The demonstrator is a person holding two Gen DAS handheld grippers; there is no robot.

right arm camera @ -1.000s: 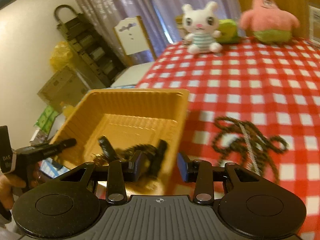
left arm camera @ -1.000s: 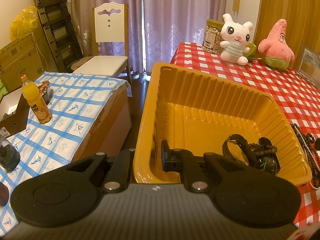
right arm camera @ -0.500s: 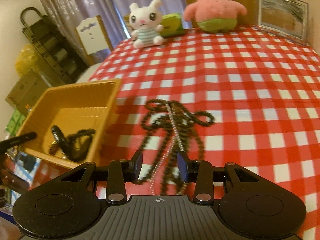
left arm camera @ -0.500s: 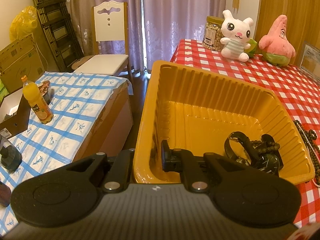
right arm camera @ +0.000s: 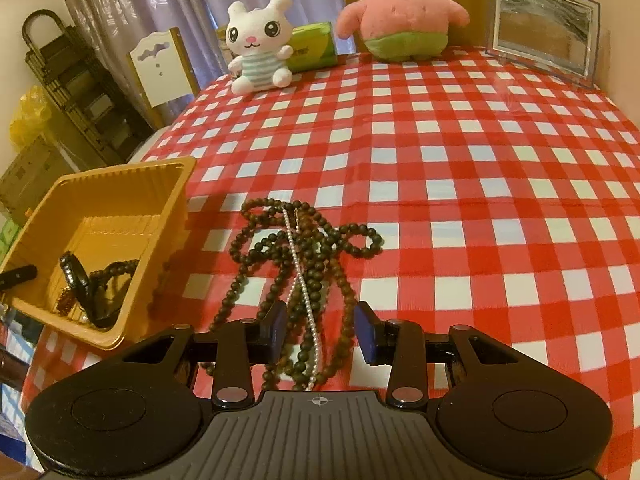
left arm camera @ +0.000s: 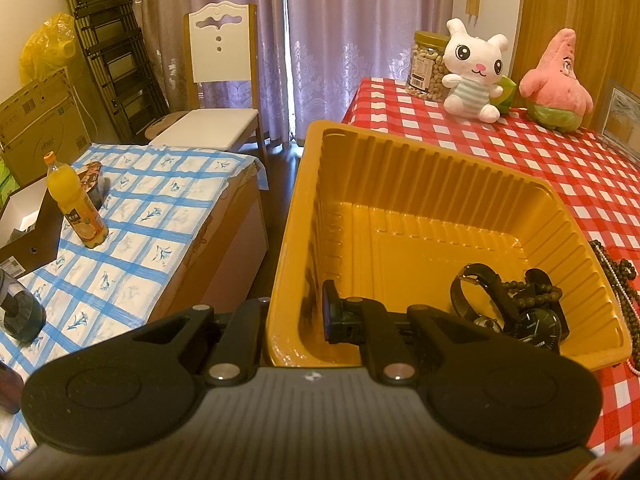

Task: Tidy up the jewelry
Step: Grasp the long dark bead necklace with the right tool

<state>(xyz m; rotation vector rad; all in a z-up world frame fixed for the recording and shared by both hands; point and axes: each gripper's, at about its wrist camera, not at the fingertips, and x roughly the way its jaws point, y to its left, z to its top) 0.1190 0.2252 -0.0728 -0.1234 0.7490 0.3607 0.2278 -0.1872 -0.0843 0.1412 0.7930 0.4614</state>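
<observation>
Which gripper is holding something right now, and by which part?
The left gripper clamps the yellow tray by its near-left wall. The right gripper is open over the bead necklaces, holding nothing.

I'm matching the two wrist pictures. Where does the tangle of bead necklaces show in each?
Left wrist: bead necklaces at the far right edge, beside the yellow tray.
Right wrist: lower centre, on the checked cloth right of the tray.
Shared landmark: white rabbit plush.

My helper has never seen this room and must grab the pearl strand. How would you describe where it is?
On the red checked tablecloth, just right of the yellow tray, lies a tangle of dark bead necklaces. The pearl strand runs straight through its middle: thin, white, tiny-beaded, unlike the chunky brown beads around it.
</observation>
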